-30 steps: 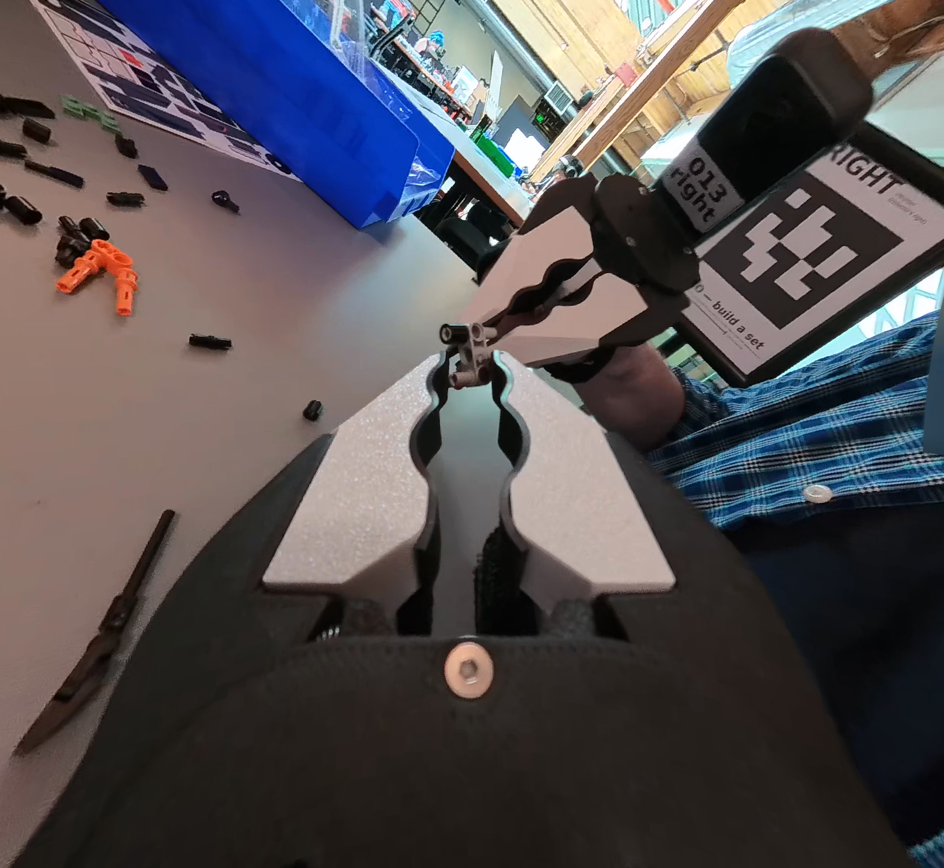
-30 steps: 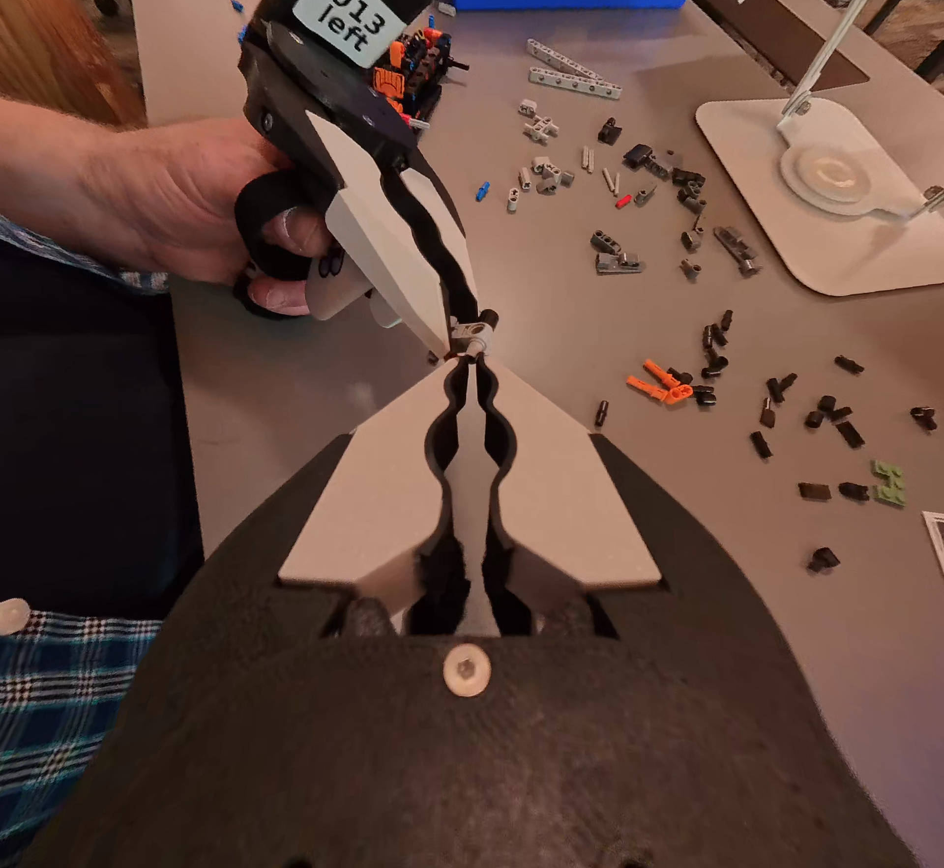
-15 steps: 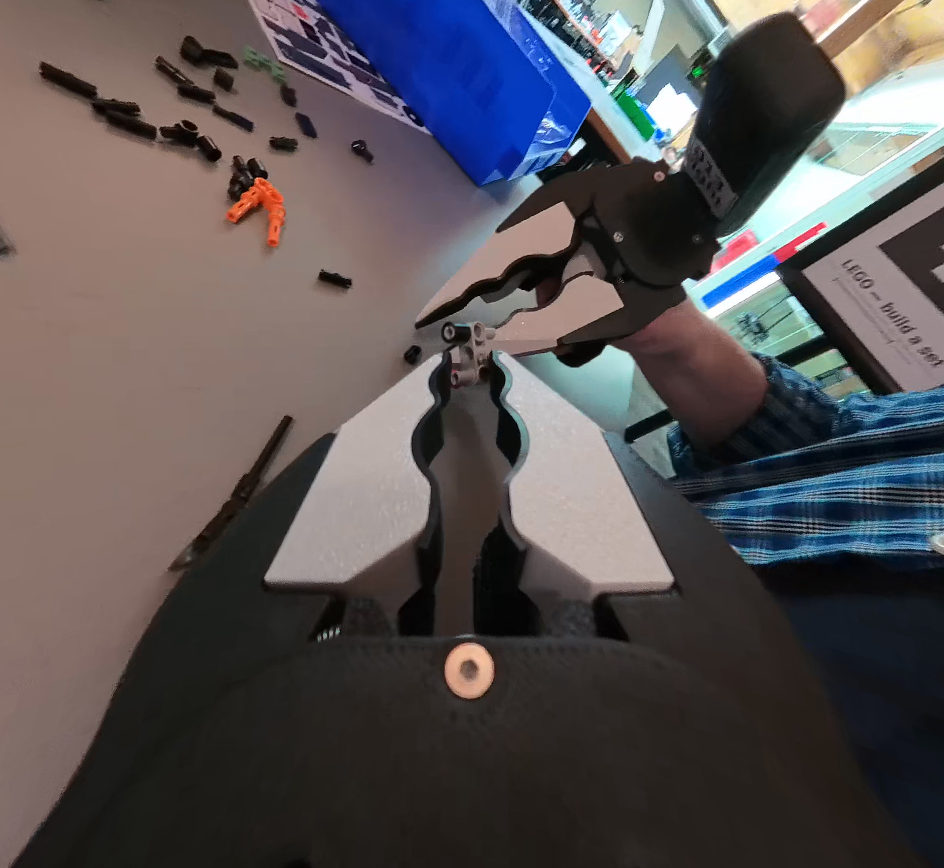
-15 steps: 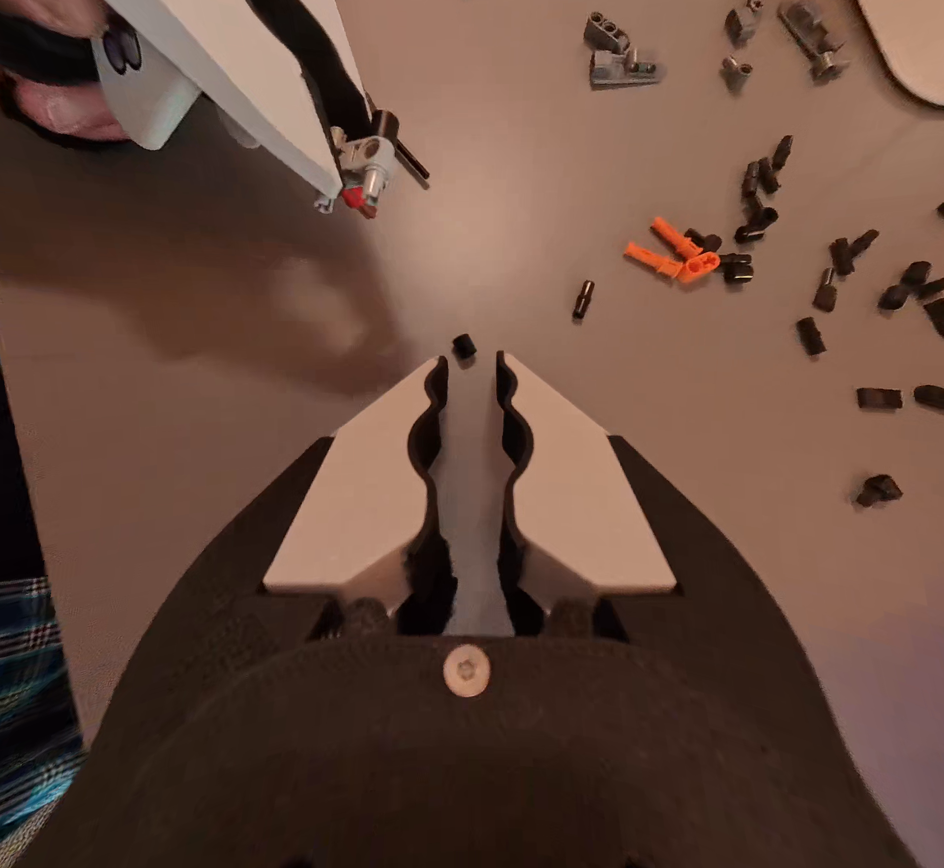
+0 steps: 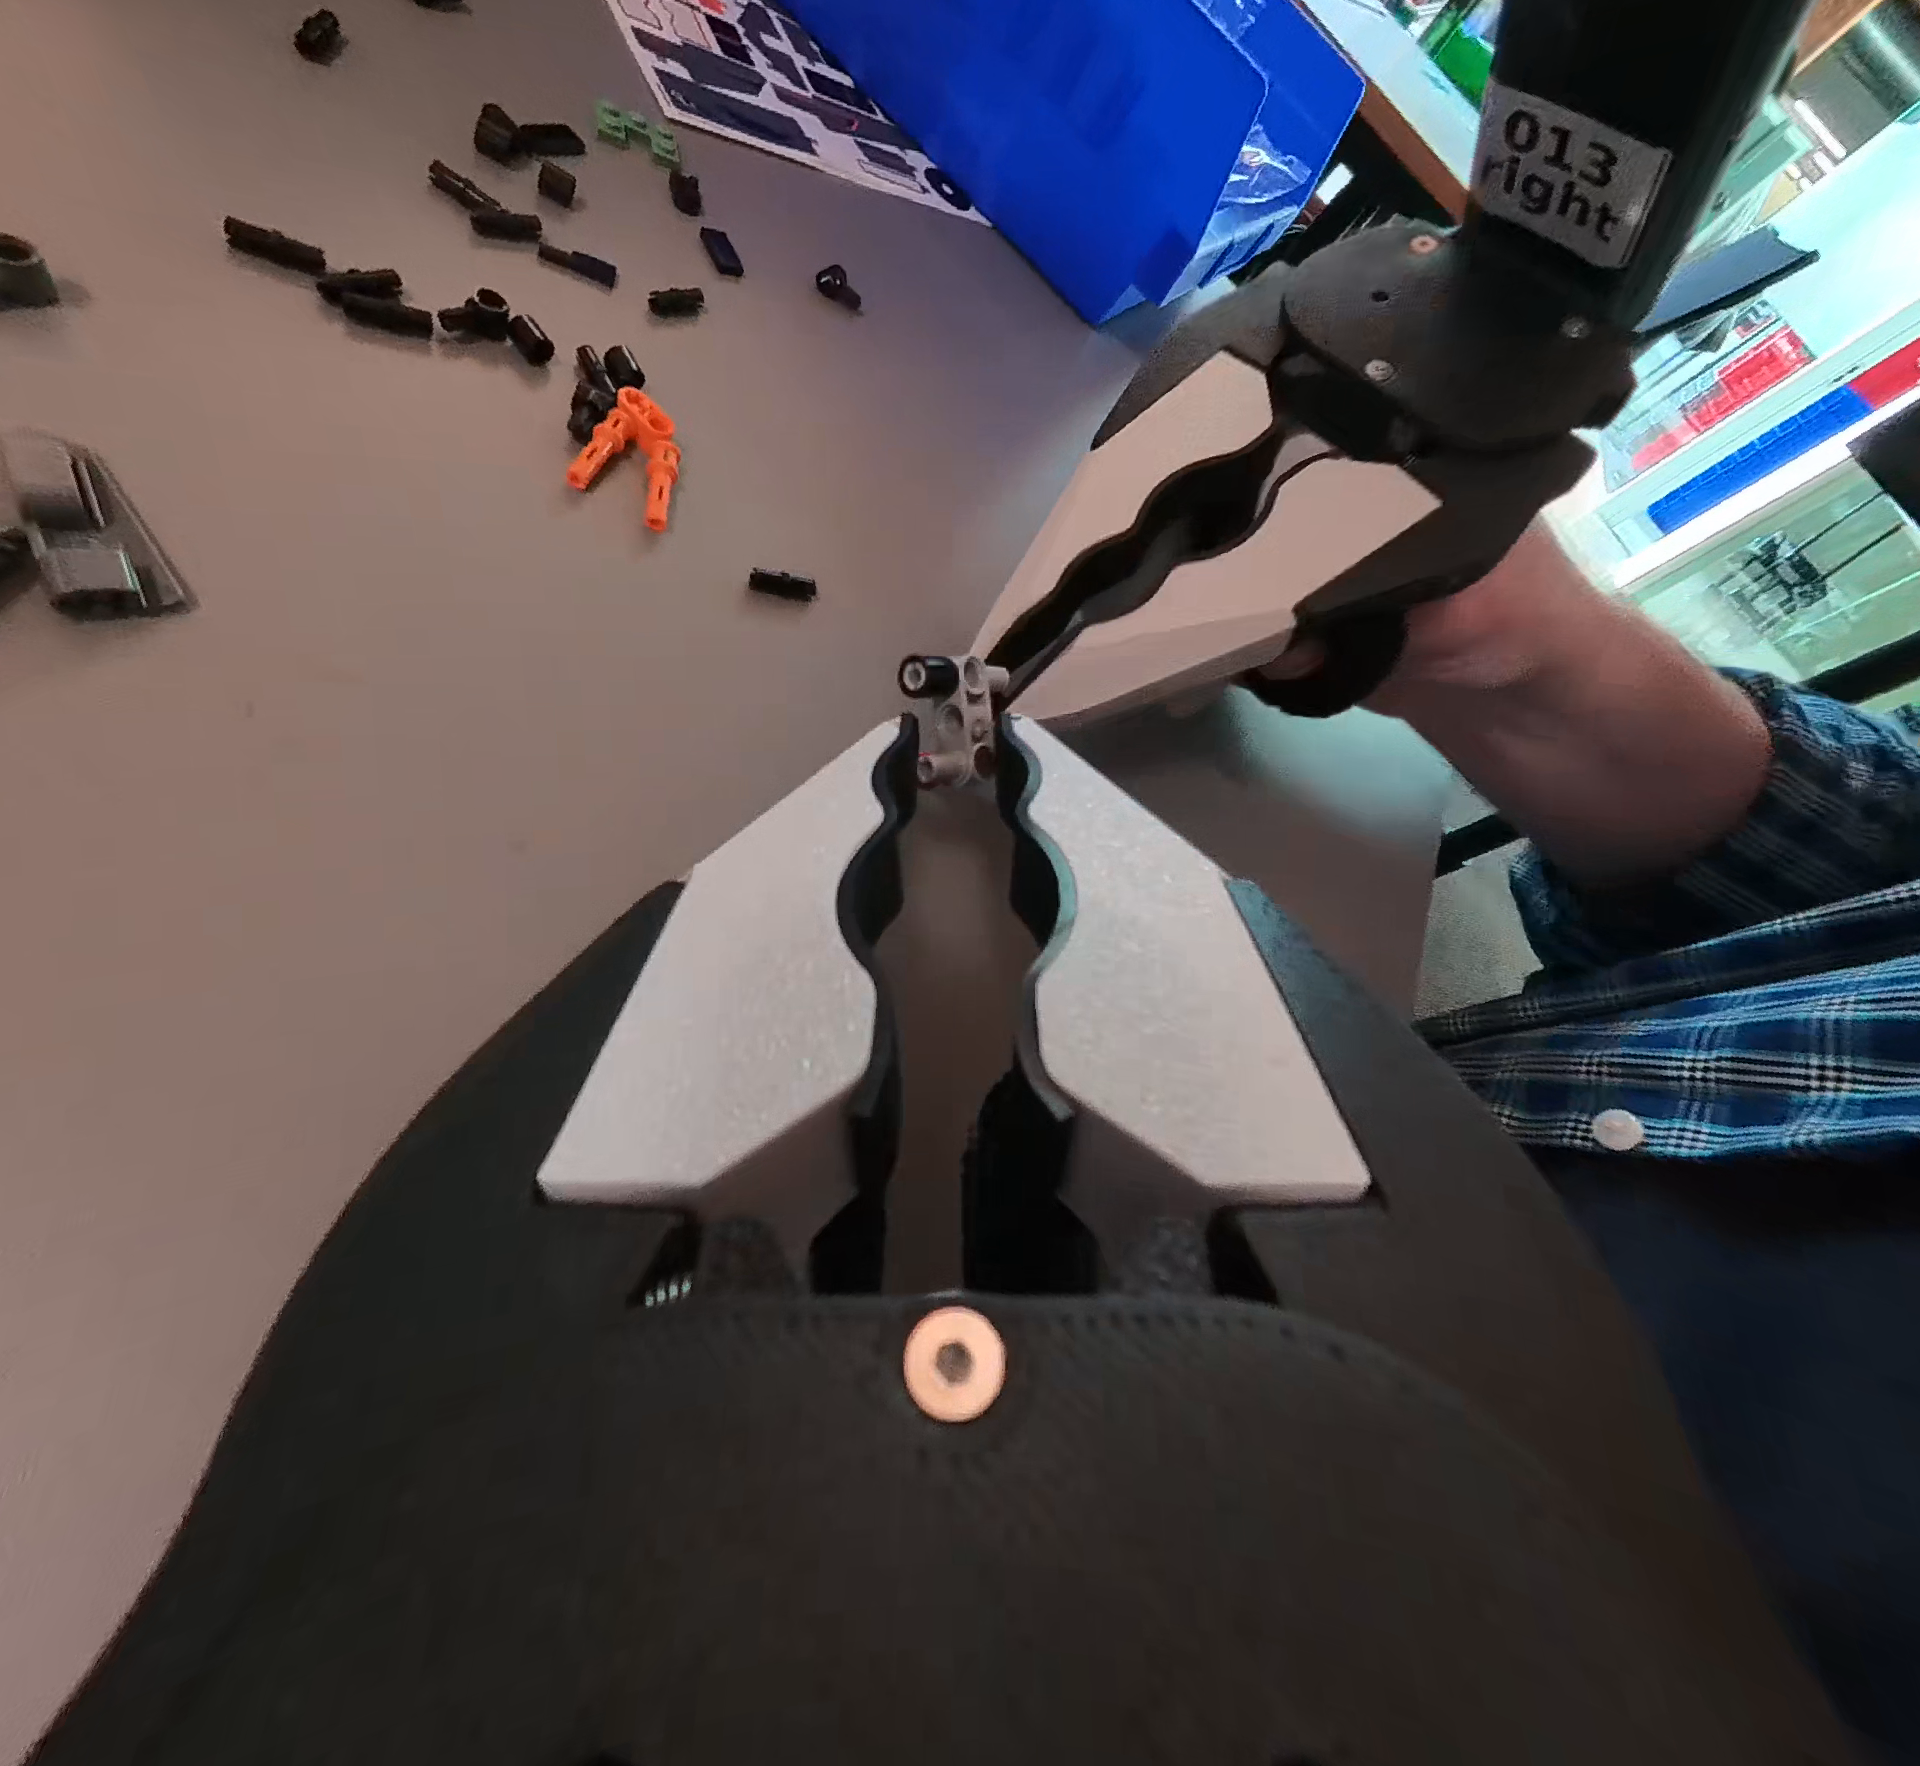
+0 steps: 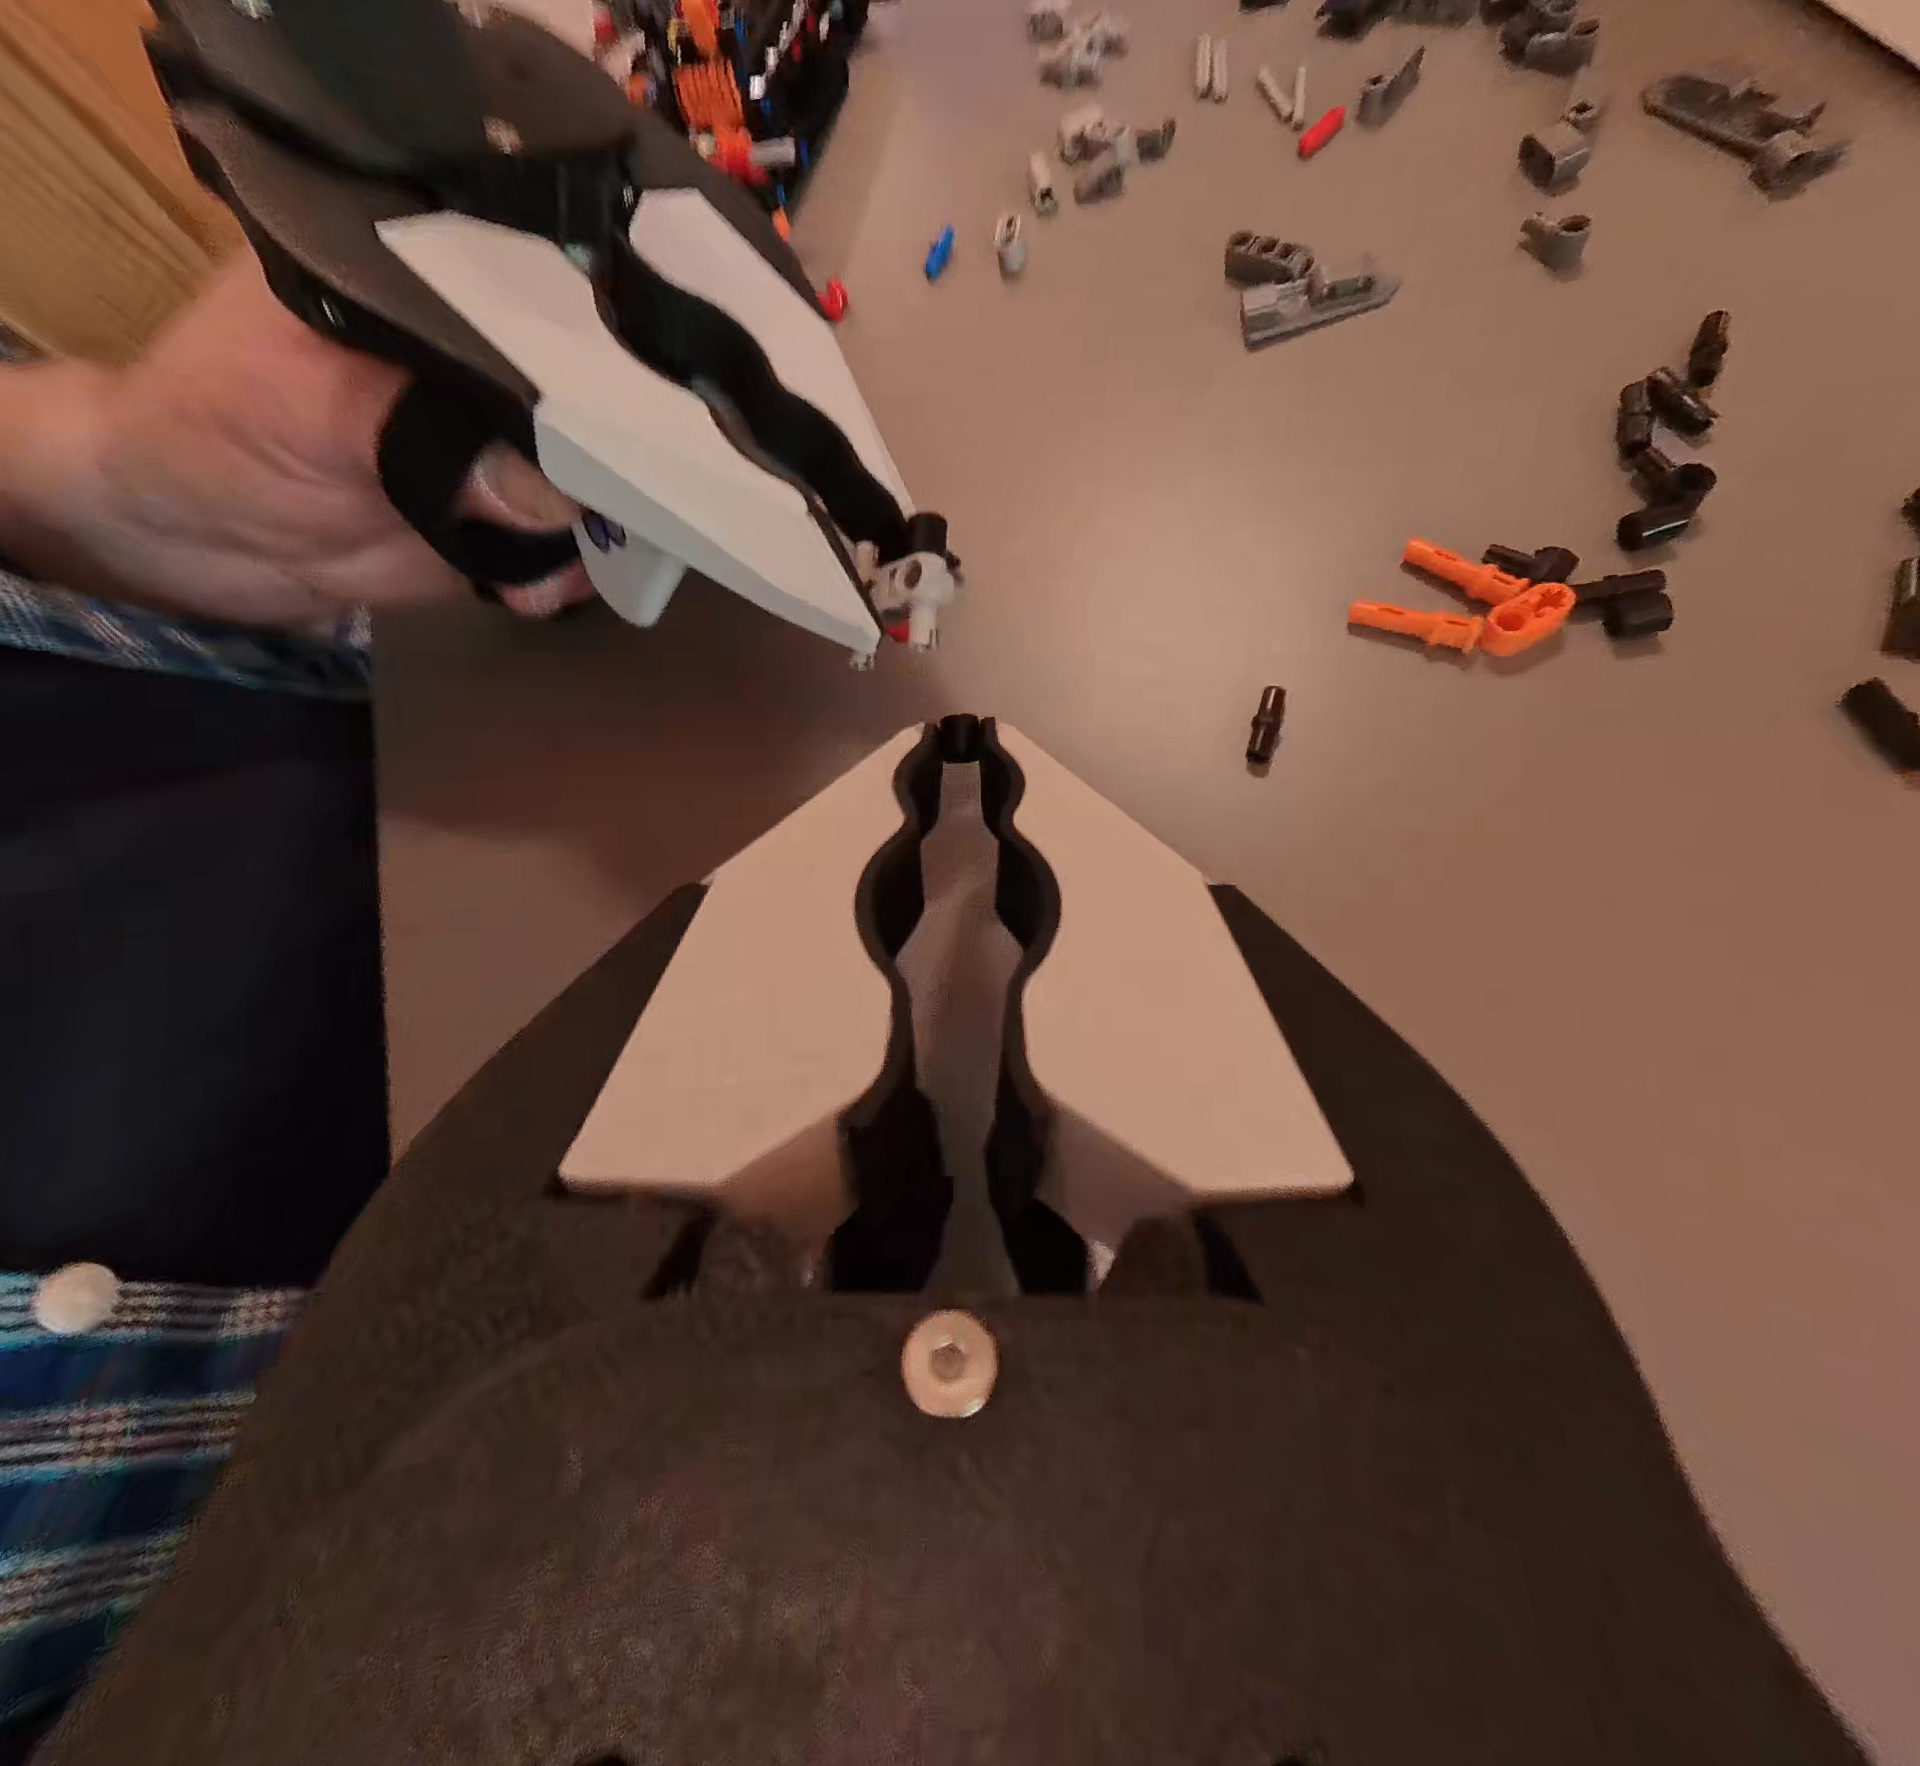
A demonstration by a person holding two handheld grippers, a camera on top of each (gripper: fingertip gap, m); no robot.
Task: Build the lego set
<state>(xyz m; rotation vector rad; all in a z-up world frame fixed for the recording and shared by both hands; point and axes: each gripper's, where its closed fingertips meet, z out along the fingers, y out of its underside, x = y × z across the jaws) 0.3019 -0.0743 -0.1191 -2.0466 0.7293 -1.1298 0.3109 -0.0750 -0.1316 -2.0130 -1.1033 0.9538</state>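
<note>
Grey table point(image 5: 312, 781) strewn with parts — left hand-held gripper point(image 5: 958, 748) pinches grey connector point(image 5: 958, 724); right point(image 6: 958, 742) pinches black bush point(image 6: 958, 737).

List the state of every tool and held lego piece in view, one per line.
left tool: shut on the grey connector.
grey connector: pinched at the fingertips, black pin in one end.
right tool: shut on a small black piece.
small black piece: held at the fingertips.
orange pieces: loose on the table.

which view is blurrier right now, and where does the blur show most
Right wrist view is blurrier: motion smear on the left tongs, the hand and the half-built model. Left wrist view is mostly sharp, with the grey connector crisp; only the bottom-left corner smears, and the wide lens bends its edges.
</note>
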